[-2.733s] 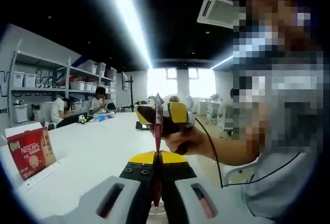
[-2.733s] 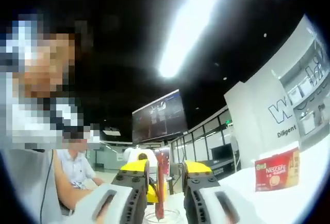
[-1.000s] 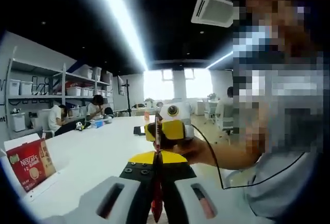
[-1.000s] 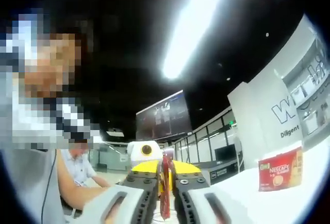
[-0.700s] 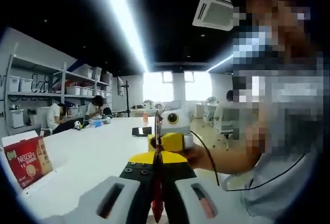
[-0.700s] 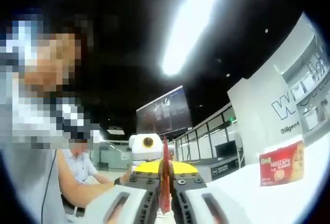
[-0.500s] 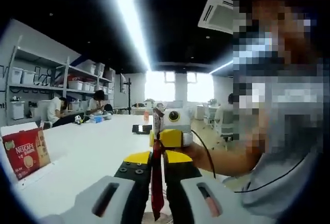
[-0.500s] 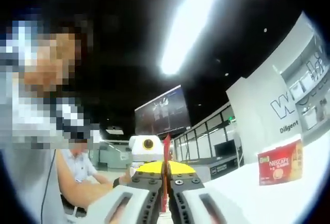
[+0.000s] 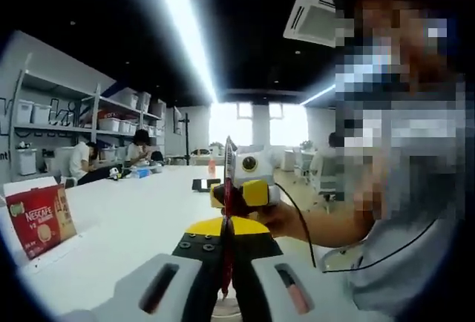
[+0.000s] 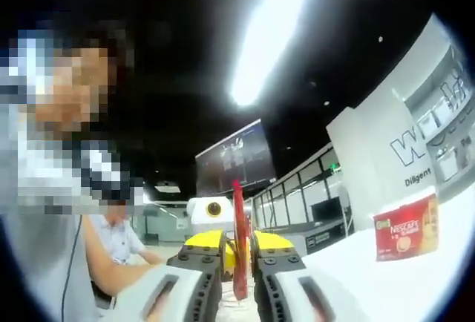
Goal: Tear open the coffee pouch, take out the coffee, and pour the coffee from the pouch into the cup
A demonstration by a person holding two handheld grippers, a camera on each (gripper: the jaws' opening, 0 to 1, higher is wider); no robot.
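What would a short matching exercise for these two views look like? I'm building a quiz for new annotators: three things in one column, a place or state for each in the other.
Things:
1. coffee pouch
2. red Nescafe box
3. left gripper

Places or states:
A. standing on the white table, off to the side
B. shut on the pouch
C. held edge-on and upright between the jaws

Pairs: 1-C, 2-A, 3-B
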